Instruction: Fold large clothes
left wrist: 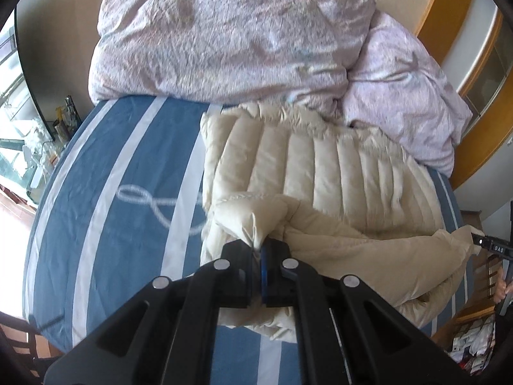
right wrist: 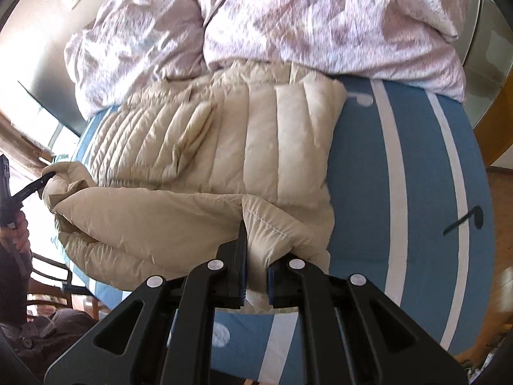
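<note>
A cream quilted down jacket (left wrist: 320, 166) lies on a blue bed sheet with white stripes (left wrist: 128, 166). My left gripper (left wrist: 260, 247) is shut on a pinched fold of the jacket's near edge and lifts it. In the right wrist view the same jacket (right wrist: 256, 134) lies across the bed, and my right gripper (right wrist: 256, 256) is shut on the other near corner of it. Each gripper shows in the other's view: the right one (left wrist: 481, 240) at the far right, the left one (right wrist: 45, 179) at the far left, both clamped on the jacket's lifted edge.
A crumpled pink-and-white duvet (left wrist: 224, 32) is piled at the head of the bed behind the jacket, also in the right wrist view (right wrist: 320, 16). A wooden frame (left wrist: 449, 16) stands at the right. Chairs and clutter sit below the bed's edge (right wrist: 48, 276).
</note>
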